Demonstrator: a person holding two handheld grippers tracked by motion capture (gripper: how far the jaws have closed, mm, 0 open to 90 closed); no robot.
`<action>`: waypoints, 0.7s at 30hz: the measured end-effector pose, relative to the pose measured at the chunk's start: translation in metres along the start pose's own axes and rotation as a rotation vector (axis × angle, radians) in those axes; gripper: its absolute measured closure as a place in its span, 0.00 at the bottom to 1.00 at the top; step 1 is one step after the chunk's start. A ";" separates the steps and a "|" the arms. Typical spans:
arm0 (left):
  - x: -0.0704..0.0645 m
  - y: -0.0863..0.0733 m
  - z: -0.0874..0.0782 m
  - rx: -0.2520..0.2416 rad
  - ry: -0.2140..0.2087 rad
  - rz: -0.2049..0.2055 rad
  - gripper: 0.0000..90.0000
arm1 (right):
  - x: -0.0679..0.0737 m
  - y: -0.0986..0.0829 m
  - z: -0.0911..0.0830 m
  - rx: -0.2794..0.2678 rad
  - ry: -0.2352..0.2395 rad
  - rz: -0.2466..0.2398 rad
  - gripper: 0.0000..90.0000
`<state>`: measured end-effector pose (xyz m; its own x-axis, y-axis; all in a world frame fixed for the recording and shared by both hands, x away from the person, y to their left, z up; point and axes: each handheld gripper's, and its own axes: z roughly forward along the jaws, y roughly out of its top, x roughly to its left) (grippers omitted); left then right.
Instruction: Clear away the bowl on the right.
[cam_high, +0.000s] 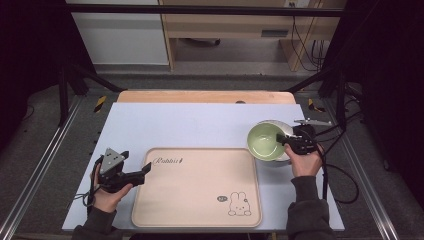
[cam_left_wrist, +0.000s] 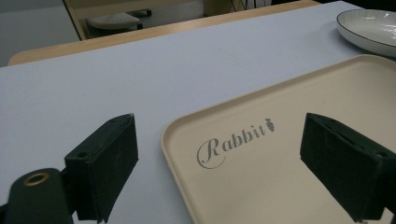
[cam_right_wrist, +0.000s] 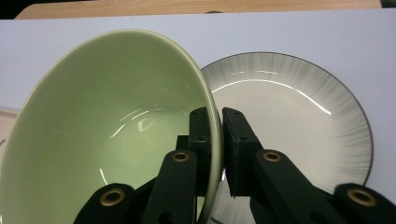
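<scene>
Pale blue rectangular tabletop (cam_high: 200, 122) on wooden board, black metal frame (cam_high: 200, 10) around. Grey floor (cam_high: 45, 130); light wooden furniture (cam_high: 225, 25) behind; surroundings dark.

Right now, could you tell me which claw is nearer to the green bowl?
Right. The right claw is shut on the green bowl, pinching its rim. The left claw hovers open at the tray's far left corner.

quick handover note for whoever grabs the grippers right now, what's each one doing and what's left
Right gripper: shut on the rim of the green bowl, which is tilted over the white plate, right of the tray.
Left gripper: open, holding nothing, at the tray's near-left corner by the Rabbit lettering.
Done: bowl gripped.
Left: probably setting the bowl on the tray, then perhaps the plate.
</scene>
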<state>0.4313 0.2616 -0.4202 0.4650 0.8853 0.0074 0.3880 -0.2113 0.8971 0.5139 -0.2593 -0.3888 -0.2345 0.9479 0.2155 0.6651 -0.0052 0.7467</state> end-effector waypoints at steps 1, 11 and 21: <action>0.000 0.000 0.000 -0.001 0.000 -0.001 0.12 | 0.002 -0.001 -0.001 0.000 0.008 -0.009 0.92; 0.000 0.000 0.000 -0.002 -0.001 -0.002 0.12 | 0.030 -0.010 -0.010 -0.004 0.080 -0.082 0.92; -0.001 0.001 -0.001 -0.004 -0.004 -0.002 0.12 | 0.055 -0.016 -0.016 0.006 0.144 -0.147 0.92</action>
<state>0.4306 0.2613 -0.4193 0.4679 0.8838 0.0039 0.3854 -0.2081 0.8990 0.4786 -0.2122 -0.3788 -0.4277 0.8832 0.1926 0.6207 0.1321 0.7729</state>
